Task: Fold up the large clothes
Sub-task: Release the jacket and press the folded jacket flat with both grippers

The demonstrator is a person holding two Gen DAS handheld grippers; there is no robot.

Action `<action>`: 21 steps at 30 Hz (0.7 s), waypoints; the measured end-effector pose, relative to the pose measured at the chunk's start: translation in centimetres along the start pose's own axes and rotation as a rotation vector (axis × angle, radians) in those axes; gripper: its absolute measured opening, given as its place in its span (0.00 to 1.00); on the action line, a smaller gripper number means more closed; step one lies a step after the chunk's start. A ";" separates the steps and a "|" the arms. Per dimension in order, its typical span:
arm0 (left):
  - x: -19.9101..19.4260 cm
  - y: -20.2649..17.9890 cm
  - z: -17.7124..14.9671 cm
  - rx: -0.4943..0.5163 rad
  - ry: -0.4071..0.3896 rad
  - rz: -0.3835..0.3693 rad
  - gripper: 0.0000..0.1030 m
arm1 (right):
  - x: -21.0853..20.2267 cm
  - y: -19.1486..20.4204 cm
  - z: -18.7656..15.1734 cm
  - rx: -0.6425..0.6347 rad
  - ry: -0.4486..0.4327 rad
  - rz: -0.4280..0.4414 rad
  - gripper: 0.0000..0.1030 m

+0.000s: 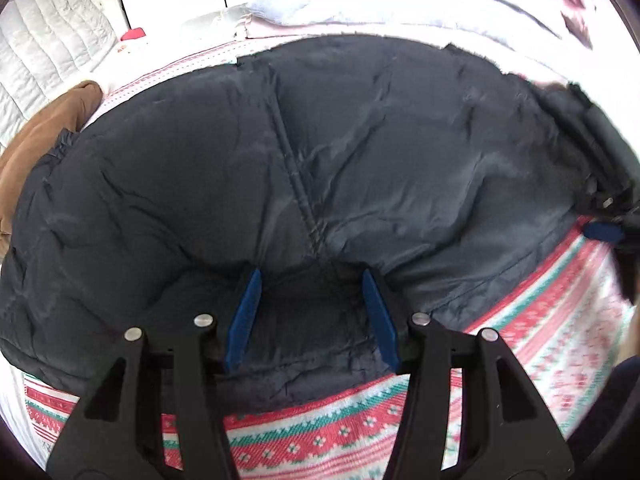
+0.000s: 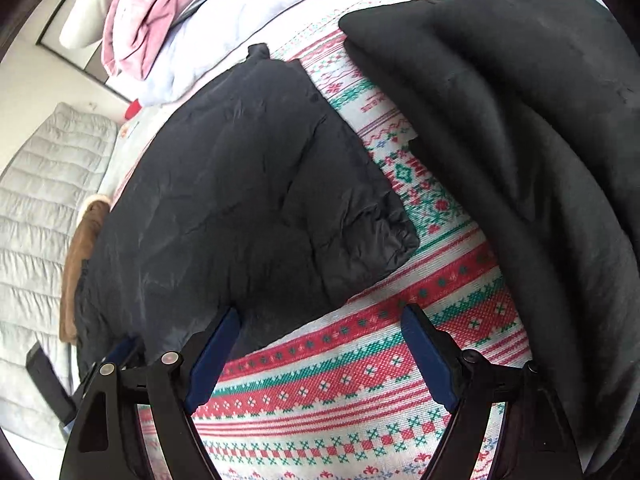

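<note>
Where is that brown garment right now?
The brown garment lies at the left edge of both views, tucked beside the dark puffer jacket, next to the white quilted bedding.

The location was a home bedroom. A bed carried a patterned red, green and white blanket [image 2: 360, 392], with piled pink and pale bedding [image 1: 360, 4] behind. A quilted white cover [image 2: 44, 208] lay alongside.

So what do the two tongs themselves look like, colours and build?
Both look alike: the left tongs and right tongs have matte black linkage arms with triangular cutouts, round silver pivot pins, and flat blue fingertip pads. No cables, markings or sleeves are visible.
</note>
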State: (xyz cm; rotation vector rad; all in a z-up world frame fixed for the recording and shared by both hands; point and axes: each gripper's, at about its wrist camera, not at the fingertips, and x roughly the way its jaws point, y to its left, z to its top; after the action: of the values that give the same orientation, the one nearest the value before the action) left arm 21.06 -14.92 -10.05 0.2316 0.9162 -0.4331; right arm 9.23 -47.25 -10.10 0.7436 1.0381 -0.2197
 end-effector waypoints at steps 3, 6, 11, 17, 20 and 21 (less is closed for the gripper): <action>-2.3 1.4 2.2 -0.040 -0.068 -0.019 0.53 | -0.6 0.3 0.2 -0.004 -0.012 0.014 0.81; -2.3 2.3 5.4 -0.056 -0.088 0.014 0.53 | -0.1 0.0 0.5 0.030 -0.008 0.033 0.81; 2.3 3.7 10.0 -0.064 -0.052 0.081 0.53 | 1.2 0.4 0.0 0.104 0.004 0.076 0.81; 7.1 4.6 10.4 -0.108 0.022 0.084 0.53 | 1.9 0.3 -0.2 0.118 0.005 0.078 0.81; 6.8 4.5 10.8 -0.108 0.078 0.087 0.53 | 2.0 0.3 -0.3 0.124 -0.006 0.076 0.81; 6.6 4.8 11.4 -0.124 0.096 0.074 0.53 | 2.0 0.3 -0.3 0.129 -0.012 0.078 0.81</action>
State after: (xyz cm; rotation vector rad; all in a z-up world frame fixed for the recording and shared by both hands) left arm 34.92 -16.65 -8.52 0.1733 1.0220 -0.2977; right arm 10.25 -46.48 -11.71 0.8966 0.9880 -0.2256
